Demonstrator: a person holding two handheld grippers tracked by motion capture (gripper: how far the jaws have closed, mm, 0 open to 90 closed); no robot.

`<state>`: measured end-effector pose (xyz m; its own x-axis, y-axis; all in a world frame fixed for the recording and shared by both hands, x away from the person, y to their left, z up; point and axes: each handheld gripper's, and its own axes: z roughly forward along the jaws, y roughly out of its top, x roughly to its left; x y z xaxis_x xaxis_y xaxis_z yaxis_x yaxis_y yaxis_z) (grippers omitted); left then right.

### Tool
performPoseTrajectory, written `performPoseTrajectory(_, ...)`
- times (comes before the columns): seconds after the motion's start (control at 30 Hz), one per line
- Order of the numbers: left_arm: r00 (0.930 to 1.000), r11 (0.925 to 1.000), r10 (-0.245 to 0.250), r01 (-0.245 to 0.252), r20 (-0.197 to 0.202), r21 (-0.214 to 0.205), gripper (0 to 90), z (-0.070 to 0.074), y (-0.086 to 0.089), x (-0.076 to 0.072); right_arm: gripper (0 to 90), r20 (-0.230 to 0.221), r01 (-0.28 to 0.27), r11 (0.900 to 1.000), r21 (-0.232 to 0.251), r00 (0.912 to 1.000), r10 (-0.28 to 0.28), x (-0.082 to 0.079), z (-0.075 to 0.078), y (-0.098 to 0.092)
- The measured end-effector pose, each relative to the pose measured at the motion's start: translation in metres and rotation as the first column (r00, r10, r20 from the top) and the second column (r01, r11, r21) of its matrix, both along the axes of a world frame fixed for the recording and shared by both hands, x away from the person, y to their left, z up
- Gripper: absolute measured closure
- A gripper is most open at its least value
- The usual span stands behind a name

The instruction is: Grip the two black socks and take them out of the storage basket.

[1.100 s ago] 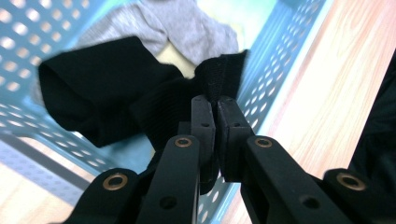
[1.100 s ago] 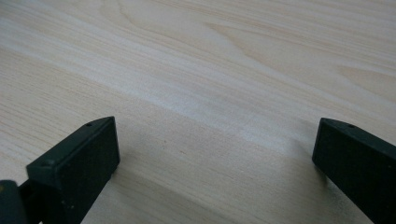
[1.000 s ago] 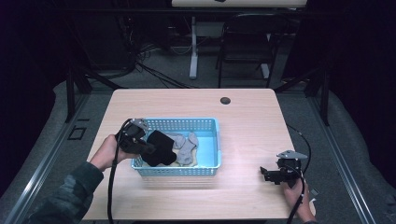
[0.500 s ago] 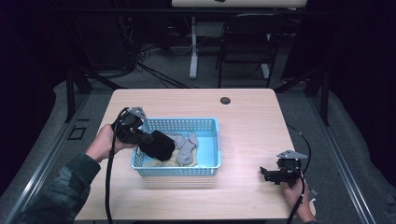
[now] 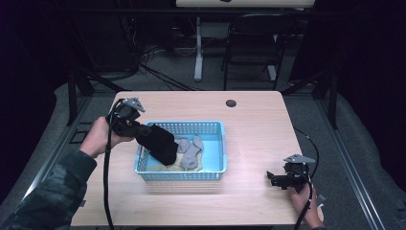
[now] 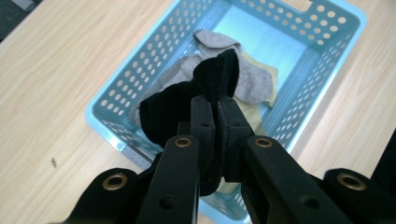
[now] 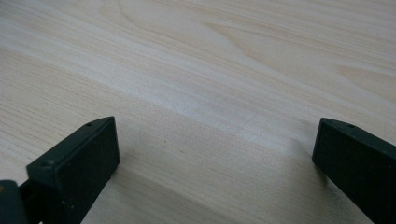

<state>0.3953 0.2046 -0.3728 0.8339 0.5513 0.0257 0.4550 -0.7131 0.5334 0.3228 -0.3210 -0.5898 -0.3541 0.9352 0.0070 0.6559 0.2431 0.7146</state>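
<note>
The left gripper (image 6: pixel 217 105) had its jaws clamped on a black sock (image 5: pixel 160 143), which hung over the left end of the light blue perforated basket (image 5: pixel 218 168), its lower end apparently among the grey socks (image 5: pixel 190 149) and the yellowish cloth (image 6: pixel 265 78) inside. The hold looked narrow, on a fold of fabric only, so the sock might have slipped free, or its tail might have snagged the rim and tipped the basket. The right gripper (image 7: pixel 215 149) lay idle, jaws wide apart over bare wooden table (image 5: pixel 258 120) at the near right.
</note>
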Motion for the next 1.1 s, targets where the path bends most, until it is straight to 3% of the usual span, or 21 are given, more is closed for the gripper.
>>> performPoseTrajectory(0.37, 0.9975, 0.9989, 0.046, -0.045, 0.055, -0.013, 86.1, 0.02, 0.013, 0.0, 0.0, 0.001, 0.001, 1.0, 0.0, 1.0, -0.001, 0.0, 0.0, 0.0)
performPoseTrajectory(0.63, 0.9906, 0.9939, 0.11, -0.109, 0.082, -0.015, 86.1, 0.031, 0.036, 0.001, 0.0, 0.0, 0.0, 1.0, 0.0, 1.0, 0.0, 0.0, 0.0, 0.0)
performPoseTrajectory(0.97, 0.9778, 0.9813, 0.191, -0.188, 0.086, -0.041, 86.1, 0.032, 0.066, 0.001, 0.0, 0.0, 0.0, 1.0, 0.0, 1.0, 0.0, 0.0, 0.0, 0.0)
performPoseTrajectory(1.1, 0.9691, 0.9727, 0.23, -0.227, 0.088, -0.049, 86.1, 0.032, 0.08, 0.002, 0.0, 0.0, 0.0, 1.0, 0.0, 1.0, 0.0, 0.0, 0.0, 0.0)
